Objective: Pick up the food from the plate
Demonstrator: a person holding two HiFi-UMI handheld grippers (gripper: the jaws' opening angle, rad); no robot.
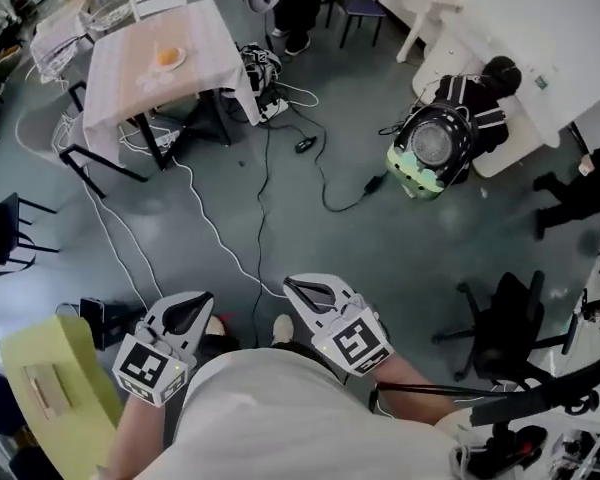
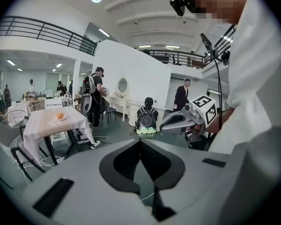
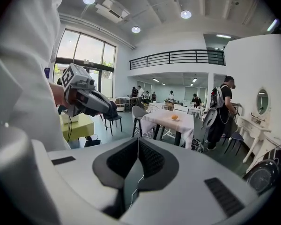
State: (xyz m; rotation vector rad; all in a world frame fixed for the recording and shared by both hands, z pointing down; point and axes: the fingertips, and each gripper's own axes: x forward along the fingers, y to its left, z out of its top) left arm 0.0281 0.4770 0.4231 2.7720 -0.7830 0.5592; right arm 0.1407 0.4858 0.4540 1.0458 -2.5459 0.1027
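Room: open café hall, blue-grey floor (image 1: pixel 400 238) | claws: left gripper (image 1: pixel 185 316) and right gripper (image 1: pixel 315 296) closed tight, empty | risk: loose white cable (image 1: pixel 220 238) and black cable (image 1: pixel 320 183) just ahead could snag feet | target: round orange food (image 1: pixel 167 56) on small white plate (image 1: pixel 183 59), pale-pink-clothed table (image 1: pixel 120 68), far ahead-left.

The left gripper (image 1: pixel 196 305) and right gripper (image 1: pixel 302 290) point forward side by side, jaws together, apparently empty.
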